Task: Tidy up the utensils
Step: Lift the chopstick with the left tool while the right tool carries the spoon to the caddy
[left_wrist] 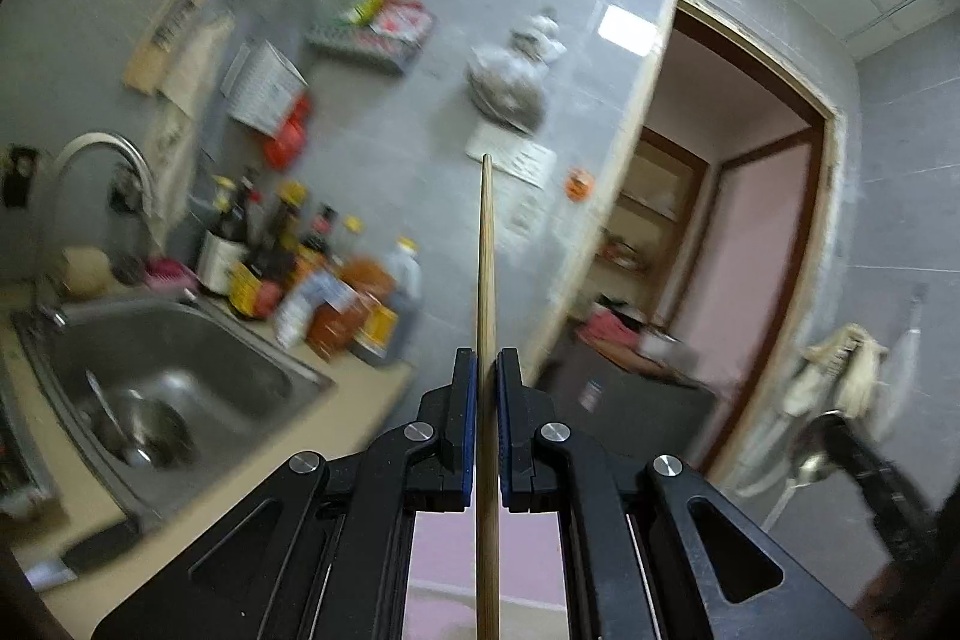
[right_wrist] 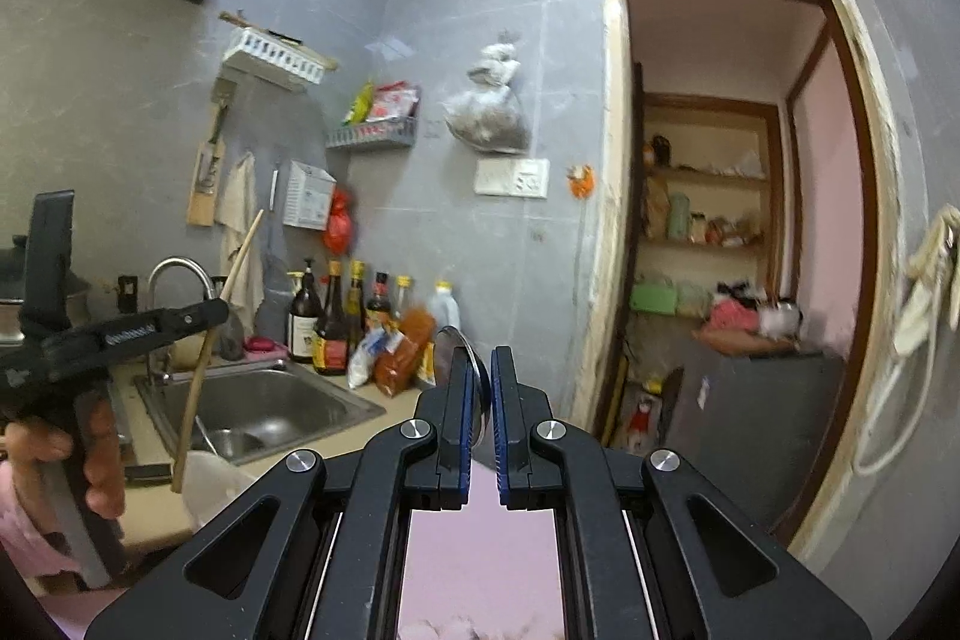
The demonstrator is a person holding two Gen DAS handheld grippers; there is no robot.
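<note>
Chopstick (left_wrist: 486, 292) in left tongs (left_wrist: 486, 370); spoon (right_wrist: 465, 358) half-hidden between right tongs (right_wrist: 479, 376).

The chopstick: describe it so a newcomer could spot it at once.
Start at the steel sink by the bottle row. In front of it the left claw pinches a chopstick, a thin, pale wooden stick slanting upward. The right claw holds a shiny metal spoon instead.

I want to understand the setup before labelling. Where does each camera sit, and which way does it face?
Left wrist: on the left gripper, facing the grey tiled wall and doorway; its black fingers clamp a thin wooden chopstick.
Right wrist: on the right gripper, facing the same corner; its fingers clamp a shiny metal spoon; the person's left hand shows.
Shared: steel sink, sauce bottles, doorway.
</note>
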